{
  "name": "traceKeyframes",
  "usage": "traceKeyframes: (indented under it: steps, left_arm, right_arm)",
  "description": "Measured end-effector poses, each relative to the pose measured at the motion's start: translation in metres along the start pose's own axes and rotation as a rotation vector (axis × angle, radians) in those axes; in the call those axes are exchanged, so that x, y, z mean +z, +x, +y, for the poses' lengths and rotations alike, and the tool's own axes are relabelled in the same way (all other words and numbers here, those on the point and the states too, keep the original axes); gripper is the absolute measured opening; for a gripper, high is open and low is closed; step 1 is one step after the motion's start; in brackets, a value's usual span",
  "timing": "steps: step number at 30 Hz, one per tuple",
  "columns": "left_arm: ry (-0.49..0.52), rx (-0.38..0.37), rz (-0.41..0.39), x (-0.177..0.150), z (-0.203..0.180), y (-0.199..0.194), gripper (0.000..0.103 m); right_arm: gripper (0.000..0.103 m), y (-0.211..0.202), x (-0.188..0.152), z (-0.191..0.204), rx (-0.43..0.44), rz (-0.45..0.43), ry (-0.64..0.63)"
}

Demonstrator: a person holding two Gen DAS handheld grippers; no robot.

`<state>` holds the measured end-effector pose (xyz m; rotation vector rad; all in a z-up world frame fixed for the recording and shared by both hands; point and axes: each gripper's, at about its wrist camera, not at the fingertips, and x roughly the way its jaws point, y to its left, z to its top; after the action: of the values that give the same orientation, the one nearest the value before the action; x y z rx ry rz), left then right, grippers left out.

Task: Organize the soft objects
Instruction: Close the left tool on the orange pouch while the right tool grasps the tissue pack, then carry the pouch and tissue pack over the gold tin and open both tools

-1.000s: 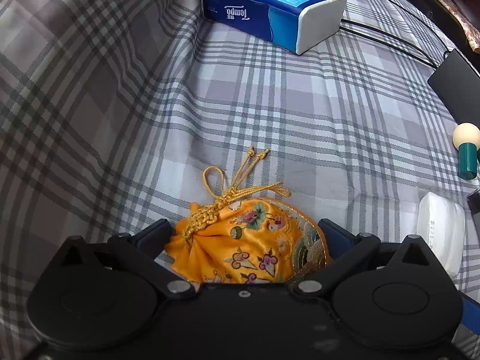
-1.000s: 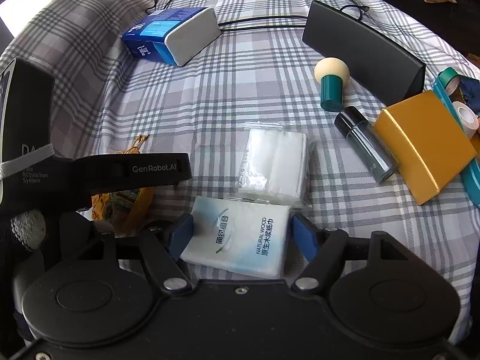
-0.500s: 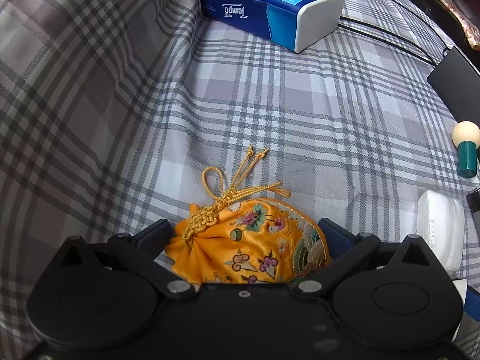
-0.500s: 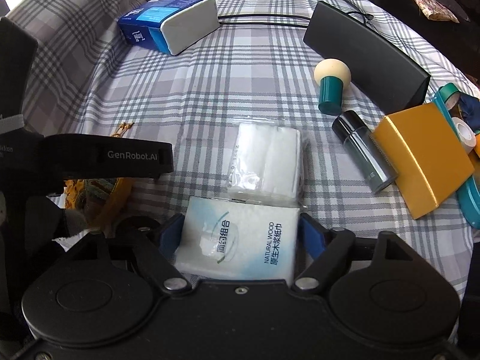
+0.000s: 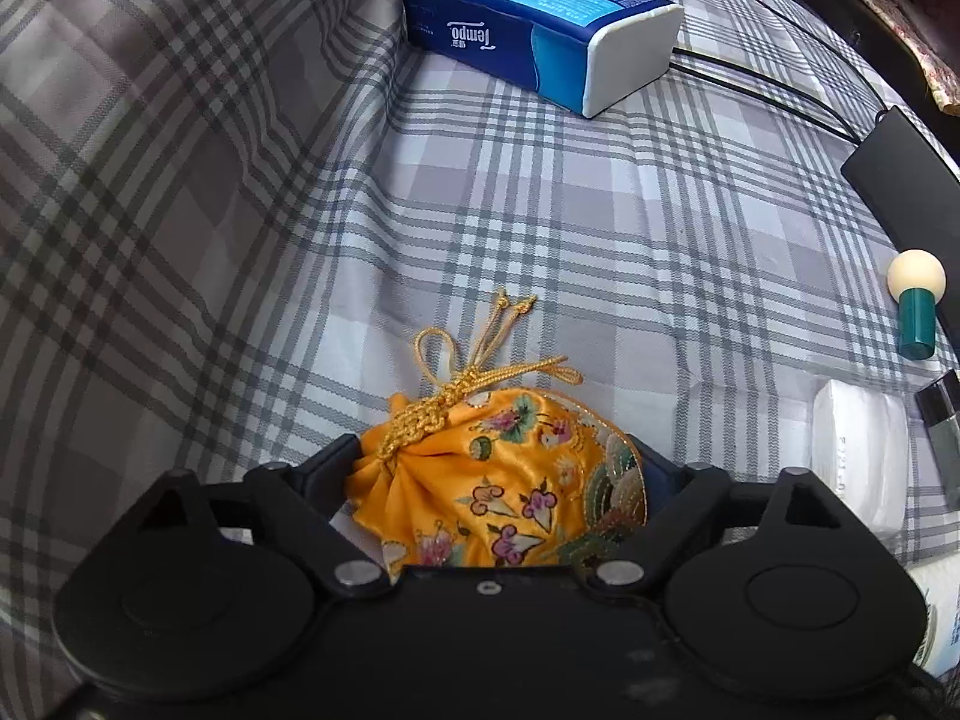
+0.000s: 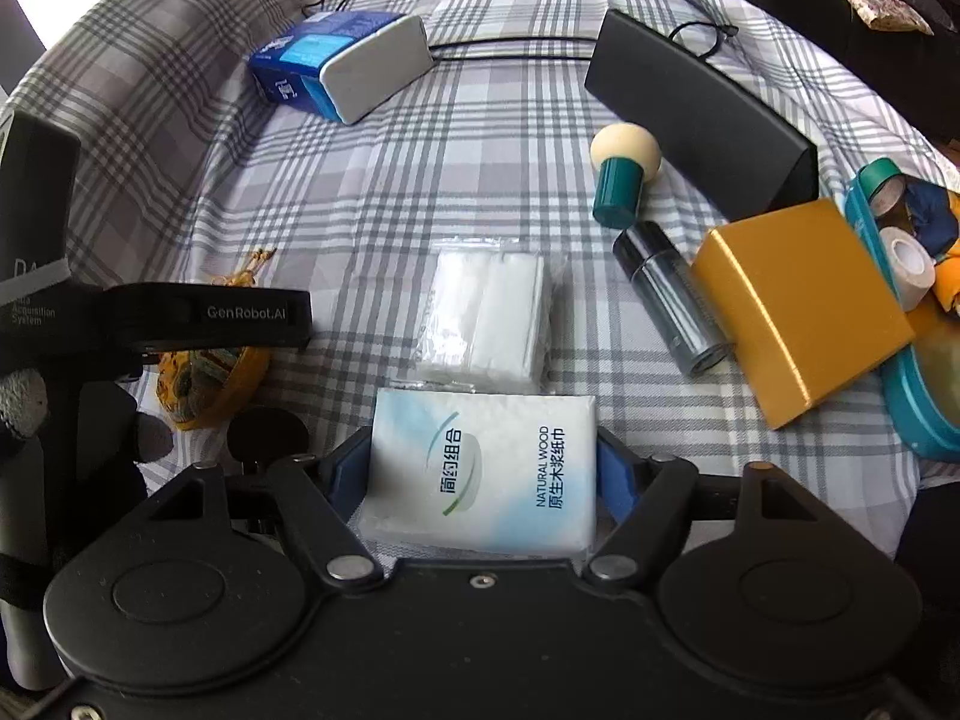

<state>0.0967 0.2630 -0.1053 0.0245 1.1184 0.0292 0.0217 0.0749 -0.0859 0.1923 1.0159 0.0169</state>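
Observation:
My left gripper is shut on an orange embroidered drawstring pouch, which fills the space between its fingers; its gold cord trails forward on the plaid cloth. My right gripper is shut on a white and light-blue tissue pack. A clear-wrapped white cotton-pad pack lies just beyond it, touching or nearly touching. A blue Tempo tissue pack lies far ahead; it also shows in the right wrist view. The left gripper with the pouch is at the left of the right wrist view.
On the plaid cloth lie a long black box, a green-handled puff, a dark clear bottle, a gold box and a teal tin with tape rolls. A black cable runs along the back.
The right gripper with the tissue pack has moved slightly forward and left toward the cotton-pad pack. The left gripper still holds the pouch and has barely moved.

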Motion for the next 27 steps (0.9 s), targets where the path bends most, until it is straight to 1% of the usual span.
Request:
traceKeyframes:
  steps: [3, 6, 11, 19, 24, 27]
  left_arm:
    - [0.006, 0.0, -0.005, -0.004, -0.003, -0.007, 0.075]
    - [-0.009, -0.002, -0.004, -0.007, -0.003, -0.012, 0.071]
    - [-0.01, 0.007, -0.003, -0.013, -0.004, -0.025, 0.07]
    - [0.007, 0.006, -0.053, -0.005, -0.016, -0.061, 0.07]
    - [0.046, -0.017, -0.082, 0.0, -0.04, -0.082, 0.07]
    - [0.088, -0.041, -0.102, 0.002, -0.064, -0.092, 0.07]
  right_arm:
    - [0.069, -0.01, 0.003, -0.004, 0.012, -0.04, 0.012]
    - [0.069, -0.017, 0.006, -0.012, 0.042, -0.064, 0.037]
    - [0.069, -0.028, 0.009, -0.025, 0.062, -0.116, 0.072]
    - [0.07, -0.05, 0.013, -0.043, 0.055, -0.19, 0.114]
    - [0.069, -0.067, 0.016, -0.061, 0.034, -0.239, 0.142]
    - [0.07, -0.082, 0.02, -0.077, 0.02, -0.278, 0.175]
